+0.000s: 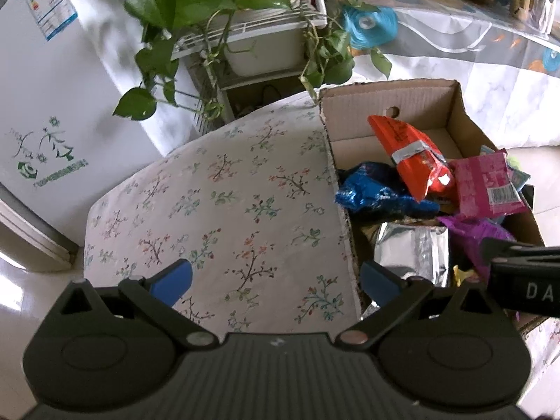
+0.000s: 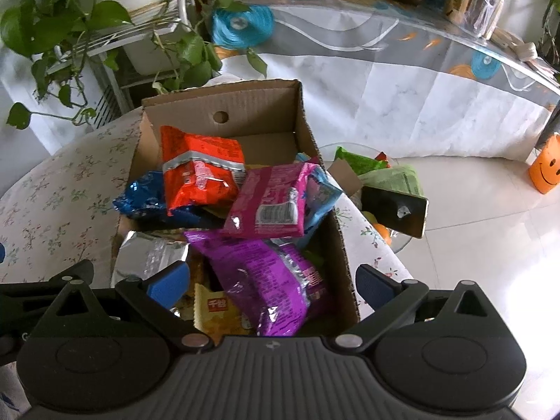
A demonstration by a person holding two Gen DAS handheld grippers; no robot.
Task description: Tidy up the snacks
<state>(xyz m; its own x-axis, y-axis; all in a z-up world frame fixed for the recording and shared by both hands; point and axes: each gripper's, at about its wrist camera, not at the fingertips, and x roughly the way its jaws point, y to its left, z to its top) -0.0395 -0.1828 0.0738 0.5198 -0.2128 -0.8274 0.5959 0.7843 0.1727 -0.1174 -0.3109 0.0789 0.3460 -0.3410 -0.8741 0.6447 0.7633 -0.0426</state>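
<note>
Both grippers are spread wide and hold nothing. The left gripper hovers over the flowered tablecloth; the right gripper hangs above the snack packets in the cardboard box, frame centre.

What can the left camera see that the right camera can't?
Only the left view shows the white fridge with its blue label. Only the right view shows the orange pumpkin, the black phone beside the box, and the green packets behind it. Both show the box of snacks with the orange bag on top, the floral cloth, the plant, and an open claw.
</note>
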